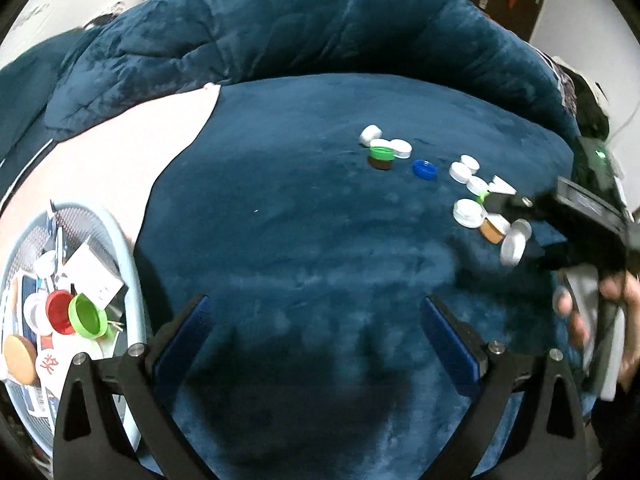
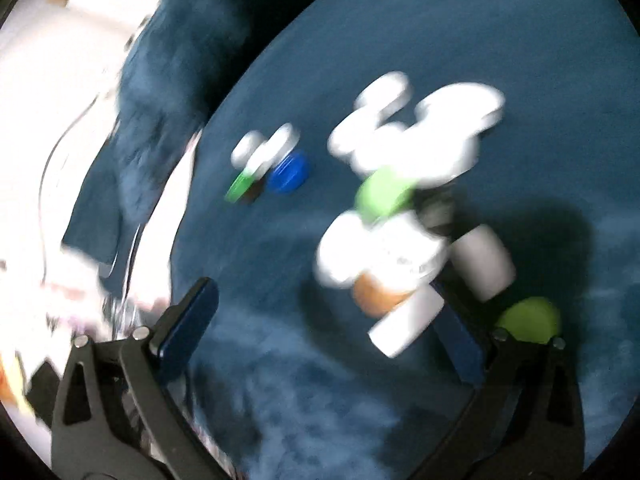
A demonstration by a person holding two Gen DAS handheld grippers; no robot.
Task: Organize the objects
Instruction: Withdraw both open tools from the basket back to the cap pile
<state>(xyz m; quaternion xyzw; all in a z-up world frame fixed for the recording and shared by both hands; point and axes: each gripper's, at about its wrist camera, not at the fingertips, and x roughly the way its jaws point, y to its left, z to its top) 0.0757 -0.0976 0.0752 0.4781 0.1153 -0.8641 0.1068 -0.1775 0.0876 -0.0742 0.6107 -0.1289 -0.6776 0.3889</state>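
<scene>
Bottle caps lie scattered on a dark blue blanket. One group holds a white cap, a green cap on a brown one and a blue cap. A second cluster of white caps sits further right. My right gripper stands open over that cluster, with a tan cap and a white cap on edge between its fingers. The right wrist view is blurred; there my right gripper is open, with a white cap by its right finger. My left gripper hovers open and empty over bare blanket.
A pale blue mesh basket at the lower left holds a red cap, a green cap, a tan lid and papers. A bunched quilt rises behind. A pink sheet lies left. A hand holds the right gripper.
</scene>
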